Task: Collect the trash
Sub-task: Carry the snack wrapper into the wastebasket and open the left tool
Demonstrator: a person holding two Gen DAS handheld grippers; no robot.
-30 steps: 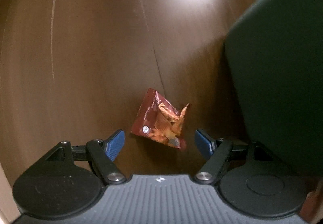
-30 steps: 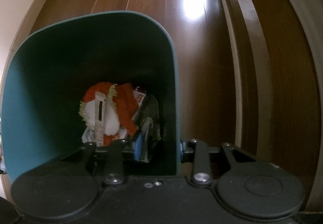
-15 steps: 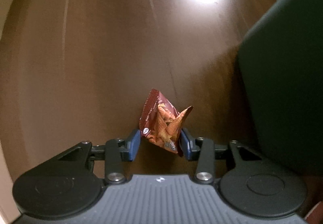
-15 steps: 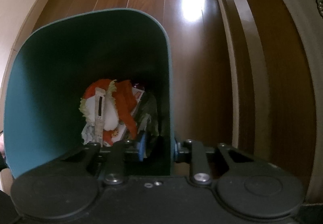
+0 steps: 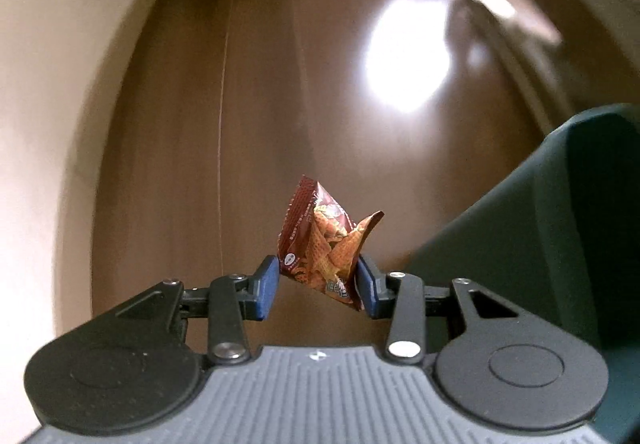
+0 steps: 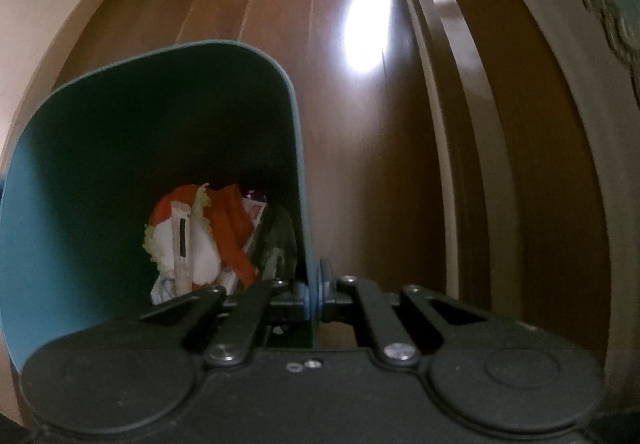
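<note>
Left wrist view, my left gripper [image 5: 317, 286] clenched on snack wrapper [image 5: 325, 244] above wood floor [image 5: 248, 115], right gripper [image 6: 315, 290] fingers pinching teal bin [image 6: 80, 179] wall, trash [image 6: 204, 240] inside.

**A:** where's the crumpled red-brown snack packet [image 5: 326, 244]?

**B:** between the left gripper [image 5: 318, 286] pads, above the dark wooden floor [image 5: 248, 123]. Teal plastic bin [image 6: 80, 183] sits to its right, crumpled wrappers [image 6: 208, 240] inside, right gripper [image 6: 315, 290] on its rim.
</note>
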